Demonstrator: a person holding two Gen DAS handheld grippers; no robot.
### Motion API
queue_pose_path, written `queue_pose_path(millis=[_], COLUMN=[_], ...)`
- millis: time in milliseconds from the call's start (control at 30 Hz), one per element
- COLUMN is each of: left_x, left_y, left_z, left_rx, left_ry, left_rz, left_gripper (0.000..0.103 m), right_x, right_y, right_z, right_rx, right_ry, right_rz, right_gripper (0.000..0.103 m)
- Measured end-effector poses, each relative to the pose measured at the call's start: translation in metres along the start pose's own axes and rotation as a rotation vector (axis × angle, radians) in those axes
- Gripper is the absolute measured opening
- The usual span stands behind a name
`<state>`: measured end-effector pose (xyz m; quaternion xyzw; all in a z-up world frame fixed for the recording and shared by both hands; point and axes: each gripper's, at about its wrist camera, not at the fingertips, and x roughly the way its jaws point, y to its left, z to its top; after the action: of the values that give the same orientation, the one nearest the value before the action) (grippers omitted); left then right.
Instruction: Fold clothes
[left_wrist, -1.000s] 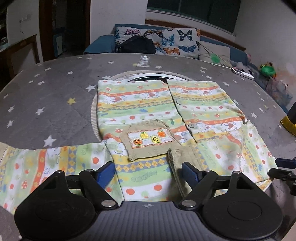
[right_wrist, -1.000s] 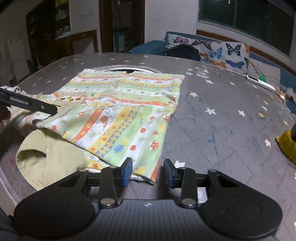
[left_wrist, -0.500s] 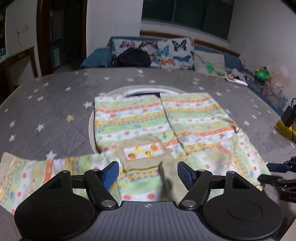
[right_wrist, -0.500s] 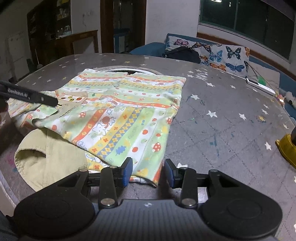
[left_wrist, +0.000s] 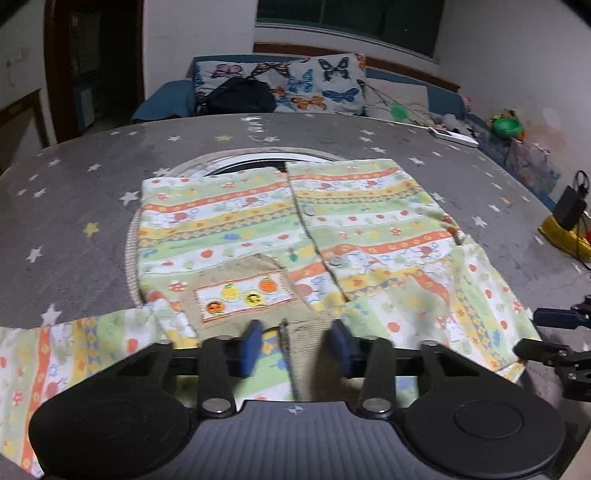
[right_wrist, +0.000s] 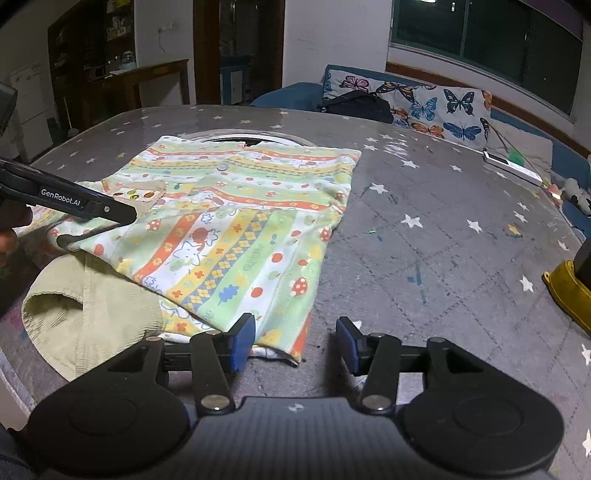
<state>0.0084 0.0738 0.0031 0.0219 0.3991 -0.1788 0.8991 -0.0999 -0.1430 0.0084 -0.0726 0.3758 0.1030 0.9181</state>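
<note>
On the starry table (right_wrist: 424, 229), our left gripper (left_wrist: 295, 347) and right gripper (right_wrist: 295, 338) hover spread; we'd pinch the soft, light shirt (left_wrist: 280, 229) by its sleeve edge (right_wrist: 280, 343)

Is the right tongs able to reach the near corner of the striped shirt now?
Probably yes. The right tongs stand open, and the striped shirt has its near corner lying flat between the fingers, with nothing covering it.

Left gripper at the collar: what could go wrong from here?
1. The left gripper straddles the khaki collar and the layer beneath; closing may pinch both.
2. The right gripper is open at the folded sleeve's corner; it may grab only the edge, and the sleeve could unfold.
</note>
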Motion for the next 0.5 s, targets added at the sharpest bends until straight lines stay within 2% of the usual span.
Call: queue_pose_path(millis=[67, 133, 200, 400, 433, 500], left_x=[-0.0001, 0.0001, 0.0008, -0.0003, -0.0008, -0.0012], left_y=[-0.0030, -0.0033, -0.0006, 0.0008, 0.0014, 0.0023], left_z=[-0.0010, -0.0009, 0.0018, 0.0065, 0.0065, 0.0054], left_rx=[0.015, 0.017, 0.005, 0.008, 0.006, 0.003], left_ry=[-0.008, -0.015, -0.015, 0.000, 0.003, 0.011], left_rz=[-0.002, 0.009, 0.012, 0.018, 0.012, -0.002], left_gripper=[0.028, 0.020, 0.019, 0.020, 0.025, 0.030], right_x=[0.0001, 0.0000, 0.0002, 0.0007, 0.0008, 0.0021], right_y=[0.0001, 0.0006, 0.0007, 0.0004, 0.0003, 0.0030], right_z=[0.0000, -0.0004, -0.0004, -0.0002, -0.0002, 0.0000], right_rx=[-0.001, -0.002, 0.000, -0.001, -0.001, 0.005], right_ry=[0.000, -0.001, -0.002, 0.001, 0.001, 0.000], right_rz=[-0.002, -0.004, -0.003, -0.004, -0.005, -0.008], right_gripper=[0.049, 0.050, 0.050, 0.051, 0.052, 0.053])
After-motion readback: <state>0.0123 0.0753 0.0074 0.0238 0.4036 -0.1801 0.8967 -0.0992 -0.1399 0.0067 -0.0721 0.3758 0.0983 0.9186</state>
